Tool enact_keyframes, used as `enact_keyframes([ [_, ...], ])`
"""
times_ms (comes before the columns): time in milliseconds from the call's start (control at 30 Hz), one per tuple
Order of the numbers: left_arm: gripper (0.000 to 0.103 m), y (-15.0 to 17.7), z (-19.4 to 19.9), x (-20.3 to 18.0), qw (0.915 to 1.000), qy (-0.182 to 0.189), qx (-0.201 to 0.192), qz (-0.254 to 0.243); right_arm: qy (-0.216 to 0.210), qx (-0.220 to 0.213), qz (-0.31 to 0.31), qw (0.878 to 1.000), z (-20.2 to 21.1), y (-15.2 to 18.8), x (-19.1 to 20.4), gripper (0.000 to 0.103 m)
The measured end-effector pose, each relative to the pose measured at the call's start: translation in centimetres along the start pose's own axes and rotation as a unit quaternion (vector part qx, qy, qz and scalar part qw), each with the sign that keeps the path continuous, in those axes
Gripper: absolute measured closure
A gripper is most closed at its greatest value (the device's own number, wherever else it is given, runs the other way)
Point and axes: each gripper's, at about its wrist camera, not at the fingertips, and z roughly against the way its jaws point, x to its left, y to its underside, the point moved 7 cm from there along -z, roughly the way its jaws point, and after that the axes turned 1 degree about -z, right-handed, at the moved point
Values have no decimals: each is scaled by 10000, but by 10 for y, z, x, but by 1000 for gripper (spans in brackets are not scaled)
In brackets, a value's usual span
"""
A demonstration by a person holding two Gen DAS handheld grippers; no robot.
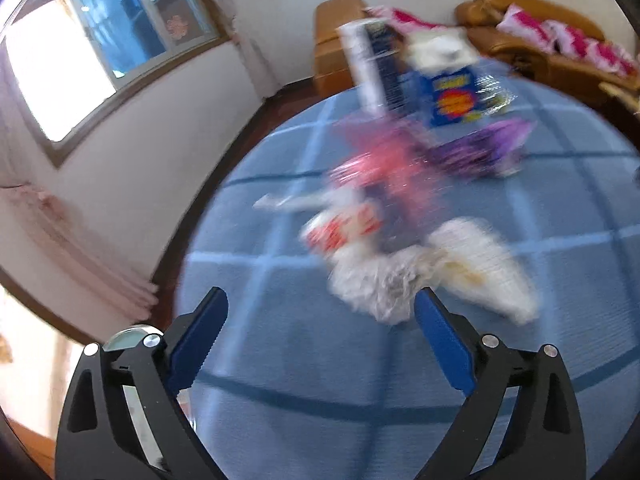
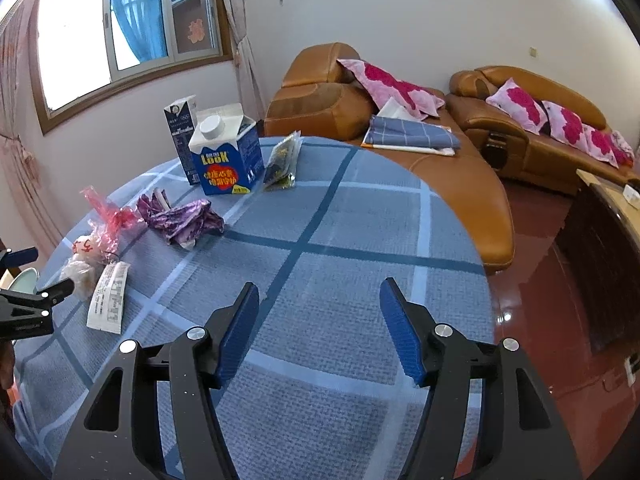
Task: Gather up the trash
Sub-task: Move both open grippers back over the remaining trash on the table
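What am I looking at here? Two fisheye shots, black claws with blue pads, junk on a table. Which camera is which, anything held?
No robot: a person carries a handheld gripper in each hand, each with a camera looking along its jaws.

The blurred picture is from the left gripper, jaws open and empty, close to a crumpled white wrapper.

The sharp picture is from the right gripper, also open and empty, over bare blue checked tablecloth. The left gripper shows at its left edge.

On the round table: a blue LOOK carton, a dark carton behind it, a clear packet, a purple foil wrapper, pink plastic, a receipt.
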Motion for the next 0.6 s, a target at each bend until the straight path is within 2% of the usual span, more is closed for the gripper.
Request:
enact_keyframes([
  [167,11,28,-16,88,9954,-747,380,459,30,-71,44,10000,-1,-3,-1,35],
  [267,11,35,-10,114,9930,-832,379,742,45,-32,11,10000,-7,-3,-1,35],
  [367,11,33,7,111,9927,-633,218,1003,55,-23,18,10000,-8,-3,3,35],
  [433,10,27,21,101,9916,-366,39,1237,93,-39,71,9999,-8,-5,7,35],
  [533,10,16,30,68,9907,71,-44,1361,181,-59,106,9998,-9,-10,10,35],
  [600,10,9,25,52,9906,147,-18,1359,217,-63,87,9997,-11,-12,10,35],
])
